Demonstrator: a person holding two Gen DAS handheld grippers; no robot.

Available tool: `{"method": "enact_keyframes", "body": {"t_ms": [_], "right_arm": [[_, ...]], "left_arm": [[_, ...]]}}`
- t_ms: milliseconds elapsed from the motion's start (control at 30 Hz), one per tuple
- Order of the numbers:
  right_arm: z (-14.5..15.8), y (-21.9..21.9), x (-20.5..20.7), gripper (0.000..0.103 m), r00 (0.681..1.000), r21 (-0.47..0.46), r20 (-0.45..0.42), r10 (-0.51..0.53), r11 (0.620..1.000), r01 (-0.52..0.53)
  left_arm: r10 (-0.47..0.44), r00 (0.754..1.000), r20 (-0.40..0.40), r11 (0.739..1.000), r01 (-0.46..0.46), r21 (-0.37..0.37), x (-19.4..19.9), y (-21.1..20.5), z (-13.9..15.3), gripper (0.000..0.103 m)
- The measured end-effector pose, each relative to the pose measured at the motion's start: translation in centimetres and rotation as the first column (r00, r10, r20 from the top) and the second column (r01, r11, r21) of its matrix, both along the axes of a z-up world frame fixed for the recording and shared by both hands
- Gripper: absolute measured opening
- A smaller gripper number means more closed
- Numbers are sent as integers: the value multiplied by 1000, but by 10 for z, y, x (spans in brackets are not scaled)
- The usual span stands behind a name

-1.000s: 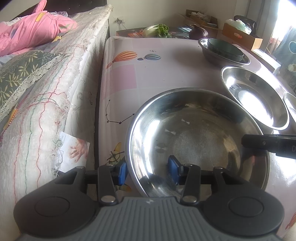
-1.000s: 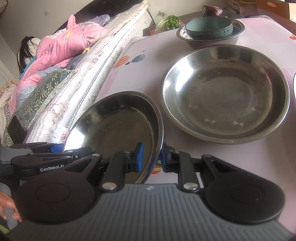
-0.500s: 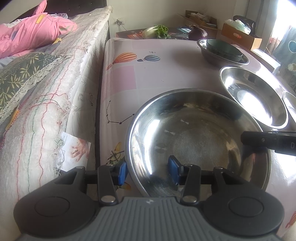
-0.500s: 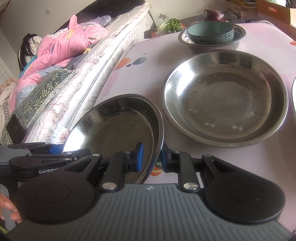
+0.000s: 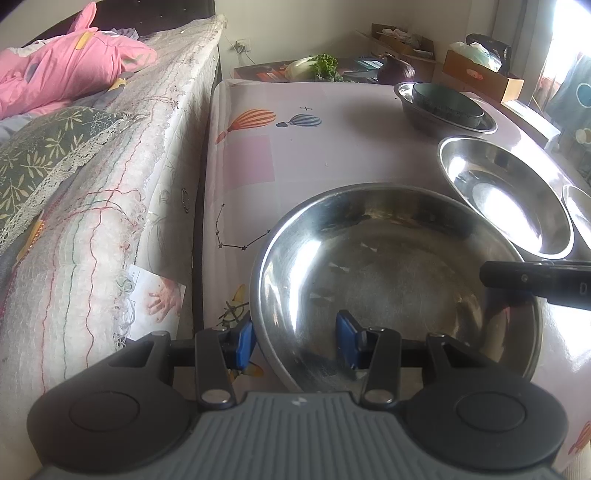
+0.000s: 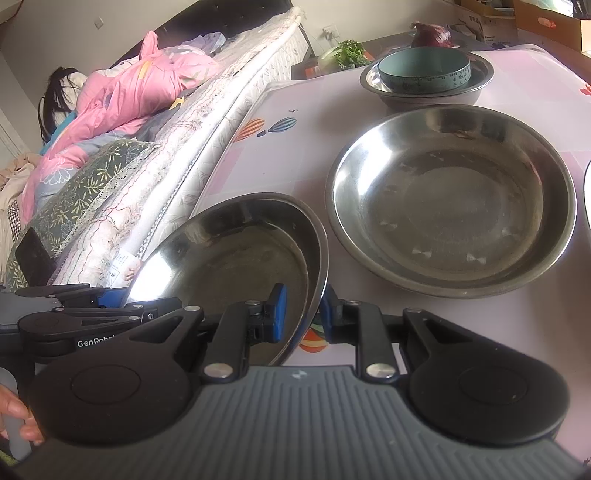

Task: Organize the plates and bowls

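A shallow steel plate (image 5: pixel 388 266) sits at the near left of the table, tilted in the right wrist view (image 6: pixel 229 266). My left gripper (image 5: pixel 295 343) straddles its near-left rim, one blue pad outside and one against the inner wall, shut on it. My right gripper (image 6: pixel 301 314) is shut on the opposite rim, and one of its fingers (image 5: pixel 535 282) shows in the left wrist view. A second, larger steel plate (image 6: pixel 450 199) lies flat just beyond. Farther back, a teal bowl (image 6: pixel 424 70) rests inside a steel bowl (image 6: pixel 428 94).
A mattress (image 5: pixel 92 184) with pink bedding runs along the table's left edge. Another dish rim (image 5: pixel 580 214) shows at the far right. Greens (image 6: pixel 347 51), an onion (image 6: pixel 432 35) and cardboard boxes (image 5: pixel 480 74) stand behind the table. A hand (image 6: pixel 18 417) holds the left gripper.
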State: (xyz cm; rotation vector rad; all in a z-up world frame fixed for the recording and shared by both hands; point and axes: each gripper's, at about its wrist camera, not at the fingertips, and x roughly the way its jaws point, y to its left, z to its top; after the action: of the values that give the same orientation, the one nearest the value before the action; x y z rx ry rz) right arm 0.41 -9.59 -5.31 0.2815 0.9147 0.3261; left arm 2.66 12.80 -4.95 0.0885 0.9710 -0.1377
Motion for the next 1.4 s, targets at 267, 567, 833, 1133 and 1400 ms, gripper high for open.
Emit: {"method": "enact_keyframes", "body": {"t_ms": [267,567,833,1133,1400], "right_arm": [[0,0,0,20,1000,1,-1,-1,1000,1],[1,0,0,20,1000,1,2,1,1000,-1],[7,1,-1,20,1000,0,10,3,1000,-3],[8,1,-1,20,1000,-7,22,5,1000,-5],[8,3,-2,20,999,-21,32,10,1000,-10]], "left_arm": [[-1,1000,1,1000,1,0,0,1,0,46],[3,1000,8,1000,-3,-4,-1,0,6,46],[4,1000,21,1000,-4,-5,-4,-1,9,46],[5,999,38,1000,-5,-8,-6,-1,13,46],[1,999,36,1000,0,-14,-8,-1,10,46]]}}
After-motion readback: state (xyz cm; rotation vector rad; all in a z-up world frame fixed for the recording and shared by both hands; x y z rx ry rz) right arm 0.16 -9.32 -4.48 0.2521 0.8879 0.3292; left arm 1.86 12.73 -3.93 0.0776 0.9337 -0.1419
